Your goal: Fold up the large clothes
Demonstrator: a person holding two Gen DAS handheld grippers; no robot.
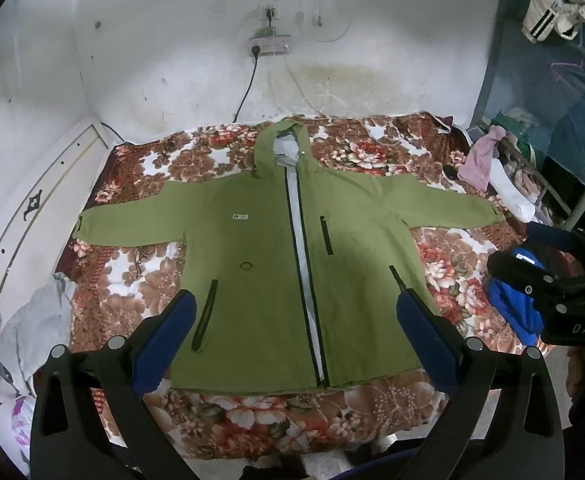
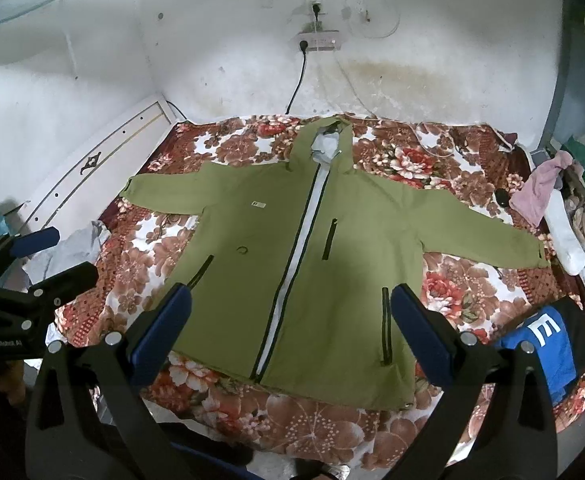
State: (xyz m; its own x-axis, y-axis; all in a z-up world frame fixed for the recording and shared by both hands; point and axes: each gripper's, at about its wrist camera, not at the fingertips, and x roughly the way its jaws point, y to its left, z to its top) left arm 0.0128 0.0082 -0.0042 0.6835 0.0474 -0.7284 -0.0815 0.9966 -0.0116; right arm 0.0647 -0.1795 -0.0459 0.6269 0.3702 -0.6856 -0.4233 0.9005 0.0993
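Note:
A green hooded jacket (image 1: 260,248) lies flat, front up, zipped, with both sleeves spread out on a flowered bedspread (image 1: 140,280). It also shows in the right wrist view (image 2: 252,264). My left gripper (image 1: 296,312) is open and empty, held above the jacket's hem. My right gripper (image 2: 292,304) is open and empty, also above the hem. The right gripper shows at the right edge of the left wrist view (image 1: 552,276), and the left gripper at the left edge of the right wrist view (image 2: 32,264).
A blue garment (image 2: 548,340) lies at the bed's right edge. A grey garment (image 1: 40,320) lies at the left edge. A pink cloth (image 1: 480,160) and a cluttered rack stand to the right. A white headboard (image 1: 32,208) is at left, a wall behind.

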